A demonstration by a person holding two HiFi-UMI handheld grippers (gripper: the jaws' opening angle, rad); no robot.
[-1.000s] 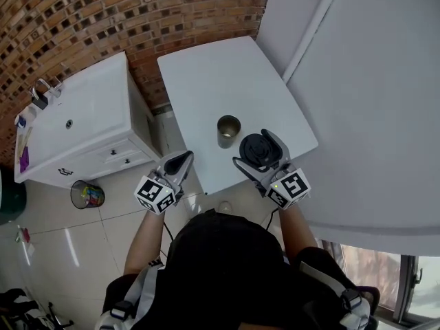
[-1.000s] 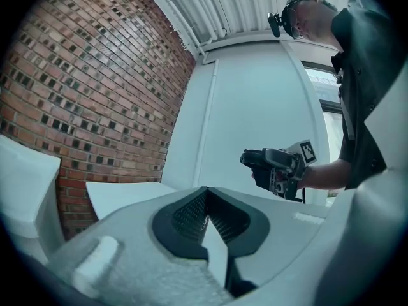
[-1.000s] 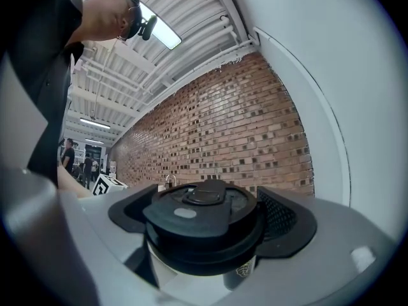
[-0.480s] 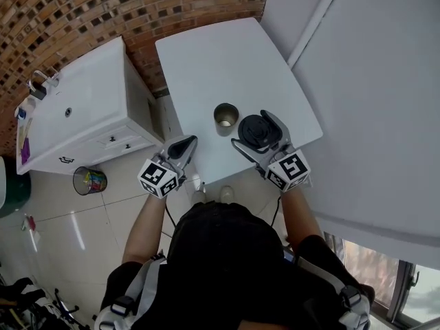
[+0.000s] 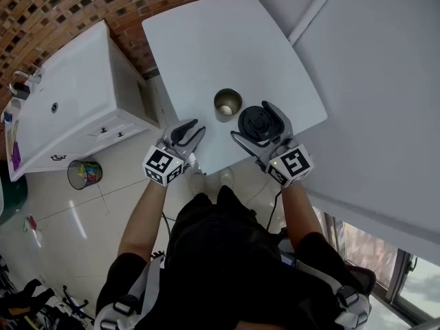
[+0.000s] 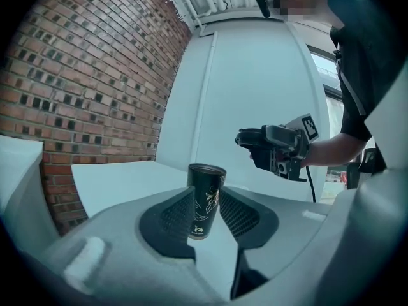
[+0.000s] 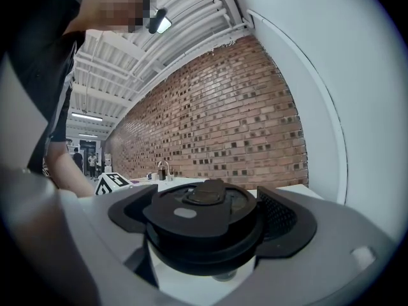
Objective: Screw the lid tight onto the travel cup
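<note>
A white square table (image 5: pixel 206 40) stands beside a white sink cabinet (image 5: pixel 69 108), against a red brick wall (image 5: pixel 62 5).
The right gripper (image 5: pixel 258 125) is clamped on the round black plastic lid (image 7: pixel 204 225), holding it level over the table's near edge. The left gripper (image 5: pixel 189 130), its jaws just now parting with nothing gripped, hangs off the table's near corner over the tiled floor (image 5: pixel 75 218). The tall black leaf-patterned travel cup (image 5: pixel 227 103) stands upright and open on the table, just left of the lid, clear of both grippers.
</note>
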